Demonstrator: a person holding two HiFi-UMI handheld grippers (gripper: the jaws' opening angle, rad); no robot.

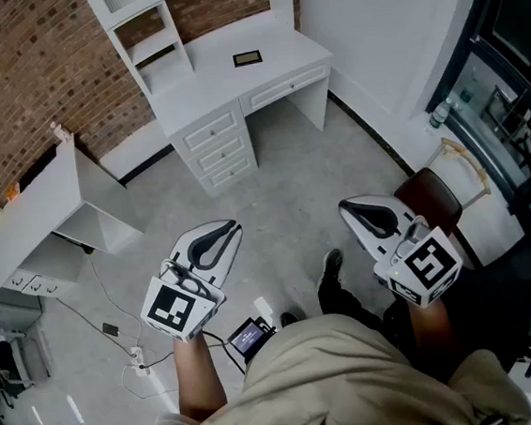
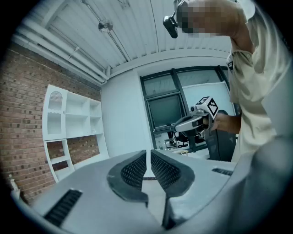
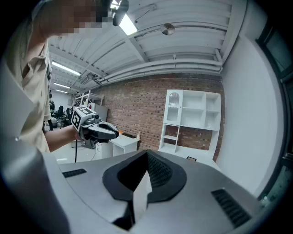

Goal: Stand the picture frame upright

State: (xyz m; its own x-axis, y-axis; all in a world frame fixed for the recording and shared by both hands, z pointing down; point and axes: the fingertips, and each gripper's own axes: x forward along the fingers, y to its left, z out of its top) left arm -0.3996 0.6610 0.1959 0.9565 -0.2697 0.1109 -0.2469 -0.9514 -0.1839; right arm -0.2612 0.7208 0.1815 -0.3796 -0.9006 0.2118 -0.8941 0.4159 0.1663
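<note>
Frame (image 1: 247, 59) flat on far white counter (image 1: 202, 72), left gripper (image 1: 224, 234) jaws slightly spread, empty, right gripper (image 1: 355, 211) jaws pressed together, empty, both near over floor (image 1: 282, 191), well apart from frame

A white desk (image 1: 221, 56) stands at the far side against the brick wall, drawers below and a white shelf unit (image 1: 136, 13) on its left end. A small dark picture frame (image 1: 247, 59) lies flat on the desktop, right of the middle. On the left, a second white table (image 1: 39, 207) carries a few small things at its corners, too small to tell. On the grey floor (image 1: 292, 195), near left, lie thin cables (image 1: 92, 315) and what may be a power strip (image 1: 137, 357).
</note>
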